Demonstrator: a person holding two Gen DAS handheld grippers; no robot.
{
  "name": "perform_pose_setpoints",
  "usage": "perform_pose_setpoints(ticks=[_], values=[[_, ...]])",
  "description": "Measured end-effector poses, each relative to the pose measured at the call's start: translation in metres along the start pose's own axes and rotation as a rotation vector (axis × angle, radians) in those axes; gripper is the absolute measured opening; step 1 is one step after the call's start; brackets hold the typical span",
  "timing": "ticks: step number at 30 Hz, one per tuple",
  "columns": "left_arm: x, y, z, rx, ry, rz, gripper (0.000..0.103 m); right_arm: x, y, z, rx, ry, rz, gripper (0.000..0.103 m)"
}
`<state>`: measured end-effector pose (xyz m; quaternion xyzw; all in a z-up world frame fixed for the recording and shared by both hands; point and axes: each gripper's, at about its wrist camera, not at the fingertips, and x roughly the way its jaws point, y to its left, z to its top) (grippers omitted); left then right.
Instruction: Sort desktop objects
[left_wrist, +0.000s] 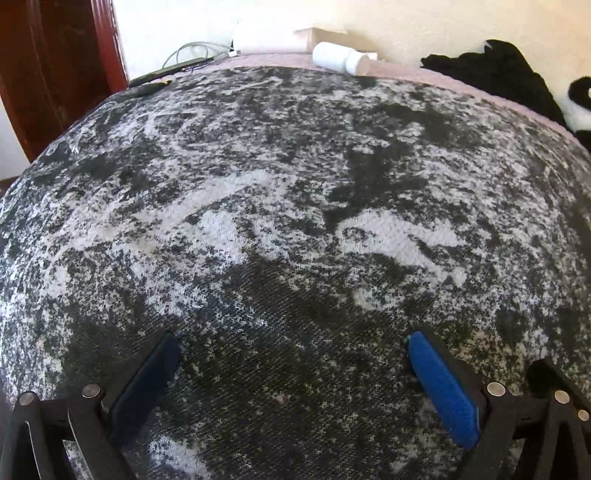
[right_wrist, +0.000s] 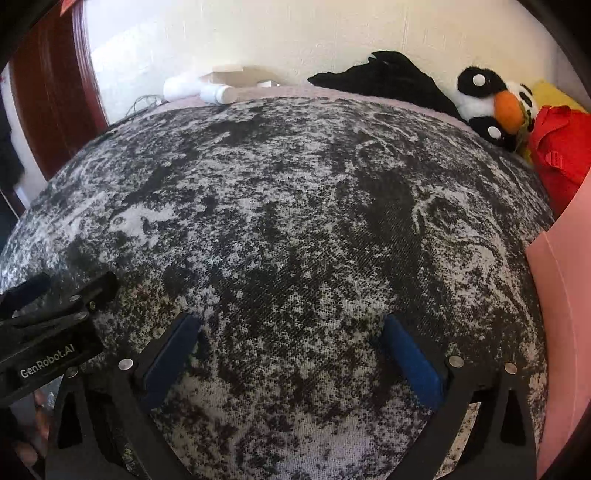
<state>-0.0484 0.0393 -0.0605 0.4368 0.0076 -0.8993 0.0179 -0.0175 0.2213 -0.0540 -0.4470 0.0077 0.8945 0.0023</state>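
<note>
Two low fisheye views, close above a mottled desk (left_wrist: 295, 184), facing the far wall. Left view set further left; right view further right. Shared: white bottle (left_wrist: 338, 57) (right_wrist: 218, 94), black cloth (left_wrist: 491, 70) (right_wrist: 384, 75).

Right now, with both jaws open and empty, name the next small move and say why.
Probably carry the left gripper forward toward the white bottle lying on its side at the far edge. Its jaws stand open and hold nothing, only bare cloth lies between, and the bottle sits nearest its line.

- Bright daylight overexposes the wall (left_wrist: 177, 26) at far left.
- Strong fisheye bending curves the cloth (left_wrist: 295, 221); black vignette fills the right view's corners.
- Far objects look soft.
</note>
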Motion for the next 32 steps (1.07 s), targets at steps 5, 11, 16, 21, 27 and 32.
perform_pose_setpoints(ticks=[5, 11, 16, 21, 27, 32], values=[[0.004, 0.005, 0.004, 0.015, 0.002, -0.011, 0.103, 0.001, 0.003, 0.0, -0.002, 0.003, -0.008, 0.103], [0.003, 0.005, 0.004, 0.007, 0.006, -0.013, 0.103, 0.002, 0.005, -0.001, 0.0, 0.002, -0.012, 0.103], [0.001, 0.002, 0.001, -0.002, 0.008, -0.006, 0.103, 0.002, 0.0, -0.002, -0.009, 0.002, -0.008, 0.103], [0.005, 0.008, 0.006, 0.013, 0.009, -0.017, 0.103, 0.002, 0.005, 0.0, -0.002, 0.003, -0.015, 0.103], [0.007, 0.008, 0.006, 0.016, 0.009, -0.02, 0.103, 0.003, 0.004, 0.0, -0.002, 0.002, -0.015, 0.103], [0.003, 0.001, 0.002, 0.008, 0.004, -0.015, 0.103, 0.003, 0.005, 0.0, -0.002, 0.002, -0.015, 0.103]])
